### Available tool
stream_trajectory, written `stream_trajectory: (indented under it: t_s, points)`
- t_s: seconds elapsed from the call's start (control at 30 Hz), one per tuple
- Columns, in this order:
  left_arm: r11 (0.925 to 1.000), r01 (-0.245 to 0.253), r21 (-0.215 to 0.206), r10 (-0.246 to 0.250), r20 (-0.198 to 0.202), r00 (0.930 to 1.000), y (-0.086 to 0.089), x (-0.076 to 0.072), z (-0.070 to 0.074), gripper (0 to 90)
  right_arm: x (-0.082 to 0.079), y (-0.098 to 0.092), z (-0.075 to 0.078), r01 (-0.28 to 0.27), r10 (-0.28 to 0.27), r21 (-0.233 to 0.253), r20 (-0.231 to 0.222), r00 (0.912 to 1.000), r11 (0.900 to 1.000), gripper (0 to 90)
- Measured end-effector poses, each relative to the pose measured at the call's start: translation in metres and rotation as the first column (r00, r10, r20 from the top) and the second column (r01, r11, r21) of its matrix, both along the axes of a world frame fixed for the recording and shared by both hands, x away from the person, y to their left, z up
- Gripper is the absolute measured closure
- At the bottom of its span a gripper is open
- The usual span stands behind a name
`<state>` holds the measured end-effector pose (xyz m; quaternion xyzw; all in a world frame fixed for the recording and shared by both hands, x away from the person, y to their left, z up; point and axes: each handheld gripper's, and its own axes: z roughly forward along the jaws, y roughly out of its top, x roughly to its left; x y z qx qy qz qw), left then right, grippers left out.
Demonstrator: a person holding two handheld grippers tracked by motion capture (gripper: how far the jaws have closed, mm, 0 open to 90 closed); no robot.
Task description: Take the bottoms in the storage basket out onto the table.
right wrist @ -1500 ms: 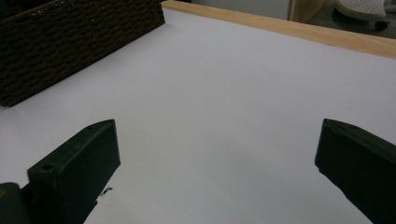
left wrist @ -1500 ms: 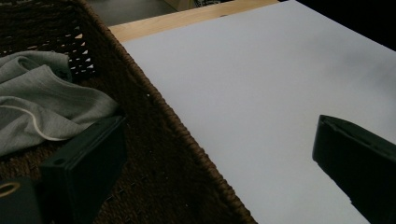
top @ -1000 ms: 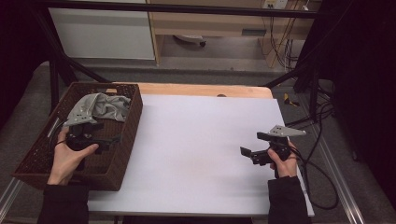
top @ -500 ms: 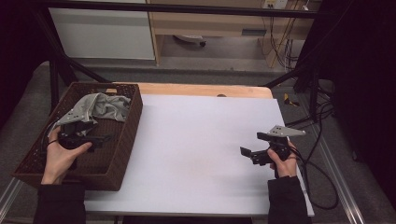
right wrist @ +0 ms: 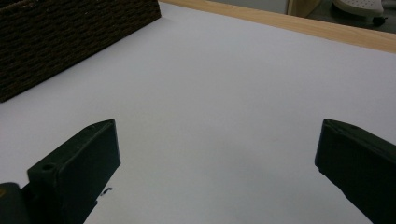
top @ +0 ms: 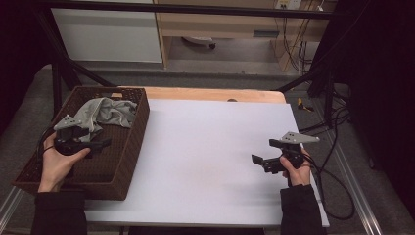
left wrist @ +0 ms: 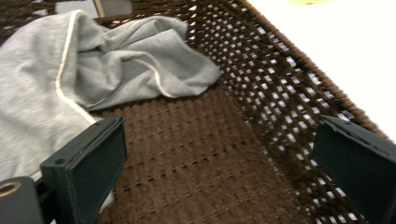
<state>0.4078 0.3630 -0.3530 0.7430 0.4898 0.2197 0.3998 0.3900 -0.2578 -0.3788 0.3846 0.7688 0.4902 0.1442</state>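
A grey cloth (top: 105, 113) (left wrist: 70, 79) lies crumpled in the far part of a dark brown wicker basket (top: 126, 161) (left wrist: 299, 84) at the table's left. My left gripper (top: 98, 144) (left wrist: 224, 172) hovers inside the basket, just short of the cloth, jaws wide open with nothing between them. At the table's right side, my right gripper (top: 257, 161) (right wrist: 219, 168) stays low over the white tabletop (top: 210, 142) (right wrist: 224, 84), open and empty, pointing left toward the basket (right wrist: 60, 42).
A wooden strip (top: 215, 94) runs along the table's far edge. Cables (top: 337, 196) trail off the right side. Black frame bars (top: 63, 73) stand behind the basket, and a white cabinet (top: 107, 29) sits beyond the table.
My left gripper has moved left and slightly back inside the basket, away from the cloth's middle. The right gripper has stayed put.
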Motion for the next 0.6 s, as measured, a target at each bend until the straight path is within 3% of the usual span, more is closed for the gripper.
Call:
stream_trajectory:
  t_s: [0.23, 0.6]
  points:
    - [0.9991, -0.042, -0.006, 0.042, -0.011, 0.9990, 0.013, 0.002, -0.005, 3.5, 0.000, 0.000, 0.000, 0.001, -0.001, 0.002, 0.002, 1.0000, 1.000, 0.4]
    - [0.9969, -0.068, 0.038, 0.070, -0.042, 0.9967, 0.030, 0.006, 0.000, 3.3, 0.000, 0.001, -0.001, 0.000, 0.000, -0.005, -0.001, 1.0000, 1.000, 0.4]
